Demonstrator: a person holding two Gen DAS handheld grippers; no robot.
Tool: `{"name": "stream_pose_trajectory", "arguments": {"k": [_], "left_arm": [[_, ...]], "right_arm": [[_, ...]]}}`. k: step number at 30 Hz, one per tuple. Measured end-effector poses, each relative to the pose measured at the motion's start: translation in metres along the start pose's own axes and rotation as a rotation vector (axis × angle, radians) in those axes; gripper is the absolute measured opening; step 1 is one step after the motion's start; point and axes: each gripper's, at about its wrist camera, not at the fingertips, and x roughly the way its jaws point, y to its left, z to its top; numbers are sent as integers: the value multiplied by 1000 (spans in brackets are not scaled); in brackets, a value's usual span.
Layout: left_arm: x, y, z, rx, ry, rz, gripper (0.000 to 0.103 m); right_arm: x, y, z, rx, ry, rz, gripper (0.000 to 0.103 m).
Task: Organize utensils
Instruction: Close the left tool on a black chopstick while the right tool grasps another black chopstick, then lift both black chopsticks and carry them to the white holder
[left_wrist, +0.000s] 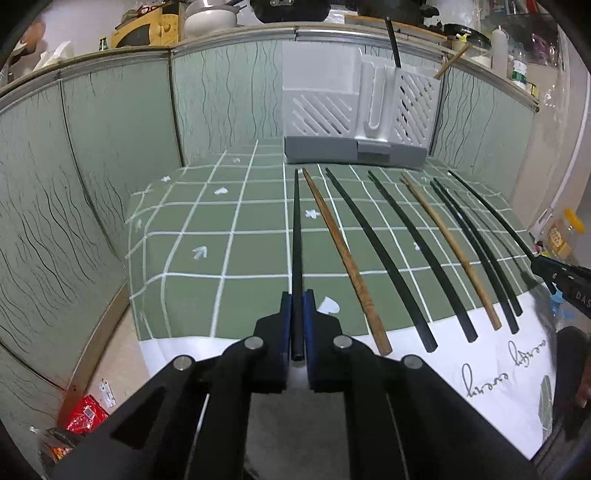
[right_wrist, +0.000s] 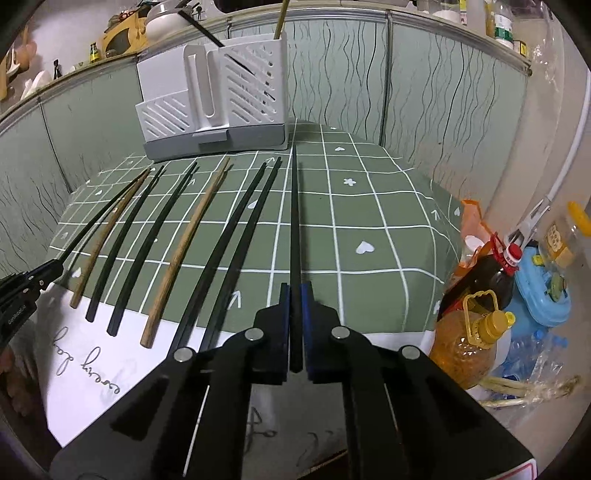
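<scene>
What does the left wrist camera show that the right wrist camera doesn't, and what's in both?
Only the left wrist view shows the floor left of the table, with a red packet.

Only the right wrist view shows the floor right of the table, with the yellow-capped oil bottle and the dark bottle.

Both show the white utensil holder, the row of black and wooden chopsticks on the green checked cloth, and each gripper, left gripper and right gripper, shut on a black chopstick.
</scene>
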Motion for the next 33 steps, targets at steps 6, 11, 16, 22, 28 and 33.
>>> {"name": "stream_pose_trajectory", "arguments": {"k": [6,11,16,22,28,33], "left_arm": [[-20,8,11,6,-38,-22,6],[-37,12,24,18,-81,-40,6],[-54,18,39,26,-124,-49,6],[-67,22,57,50,-156,-42,6],[-84,25,74,63,-191,-54,6],[-97,26,88,69,-226,-64,6]], "right_arm": [[-14,-8,7,-13,0,11,6],[-28,-10,14,-42,-19,24,6],[-47,-7,29,-78,-62,50,6],[-65,-7,49,-100,-107,71,6],[-83,-10,63,-95,-152,93,6],[-93,-15,76,-91,-180,113,6]]}}
